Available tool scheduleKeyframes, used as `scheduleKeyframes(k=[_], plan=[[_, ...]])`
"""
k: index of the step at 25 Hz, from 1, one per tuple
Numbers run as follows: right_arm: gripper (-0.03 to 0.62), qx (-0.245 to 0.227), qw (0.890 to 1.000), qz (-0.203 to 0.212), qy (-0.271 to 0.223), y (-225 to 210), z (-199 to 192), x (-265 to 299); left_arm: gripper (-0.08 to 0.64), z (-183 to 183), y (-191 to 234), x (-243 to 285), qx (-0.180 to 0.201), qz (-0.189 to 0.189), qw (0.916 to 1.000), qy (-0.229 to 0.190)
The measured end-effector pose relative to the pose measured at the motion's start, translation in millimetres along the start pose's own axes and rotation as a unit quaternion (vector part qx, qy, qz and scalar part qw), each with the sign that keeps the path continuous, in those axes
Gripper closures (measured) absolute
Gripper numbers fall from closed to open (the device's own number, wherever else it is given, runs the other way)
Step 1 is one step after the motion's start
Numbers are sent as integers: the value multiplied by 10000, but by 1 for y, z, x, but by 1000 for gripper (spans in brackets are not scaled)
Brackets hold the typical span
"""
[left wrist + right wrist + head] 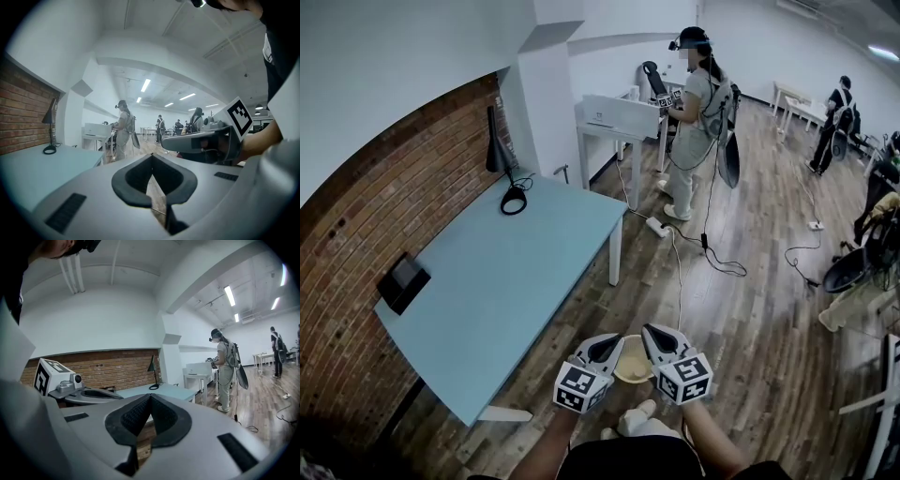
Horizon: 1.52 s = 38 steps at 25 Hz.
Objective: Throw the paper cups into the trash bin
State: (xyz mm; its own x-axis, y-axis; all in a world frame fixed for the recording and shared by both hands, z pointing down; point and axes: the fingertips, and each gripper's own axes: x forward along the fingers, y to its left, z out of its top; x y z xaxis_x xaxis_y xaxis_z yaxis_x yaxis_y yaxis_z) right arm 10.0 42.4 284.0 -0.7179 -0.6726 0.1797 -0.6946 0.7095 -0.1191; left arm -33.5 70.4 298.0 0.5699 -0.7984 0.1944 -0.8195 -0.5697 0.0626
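**Supervisor:** Report status, nearest item first.

**Operator:** Closest to my head camera, the left gripper [616, 341] and right gripper [650, 331] hang side by side above the wooden floor [741, 309], with their marker cubes toward me. One cream paper cup [633, 364] shows between the two gripper bodies, its open mouth facing my camera.

**Supervisor:** Claw state?

**Operator:** Both are closed. In each gripper view the jaw tips meet, and only background shows through the gap beneath them. I cannot tell from the head view whether either gripper touches the paper cup.

**Supervisor:** Surroundings?

**Operator:** A pale blue table [516, 272] stands to my left against a brick wall [384, 216]. A black lamp [499, 150] stands at the table's far end. Beyond the table, a person [689, 122] wearing a head rig stands at a white desk [614, 117].
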Motion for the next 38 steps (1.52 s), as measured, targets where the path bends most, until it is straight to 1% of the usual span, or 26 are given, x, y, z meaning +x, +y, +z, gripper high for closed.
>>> scheduleKeyframes(k=[6,10,21,26,28,30,35,38], plan=[[588,28,10000,-13,-63,21,-6,-10,551,-9,-9,-23,-126,-42,9999,-69],[588,37,10000,-10,-62,30,-7,-15,551,-11,-14,-29,-132,-60,9999,-60],[588,-99,9997,76,-196,29,3,-40,551,0,-31,-31,-159,26,9997,-204],[588,-126,9991,313,-246,34,4,-59,551,4,-52,-32,-248,42,9993,-291],[588,-126,9989,369,-252,36,2,-67,551,1,-62,-33,-196,77,9995,-254],[588,-130,9988,399,-243,37,1,-77,551,-2,-71,-32,-149,138,9996,-196],[589,-125,9987,416,-268,36,1,-104,551,-3,-95,-35,-292,195,9991,-219],[588,-103,9986,421,-299,35,0,-121,551,-3,-112,-37,-278,216,9991,-233]])
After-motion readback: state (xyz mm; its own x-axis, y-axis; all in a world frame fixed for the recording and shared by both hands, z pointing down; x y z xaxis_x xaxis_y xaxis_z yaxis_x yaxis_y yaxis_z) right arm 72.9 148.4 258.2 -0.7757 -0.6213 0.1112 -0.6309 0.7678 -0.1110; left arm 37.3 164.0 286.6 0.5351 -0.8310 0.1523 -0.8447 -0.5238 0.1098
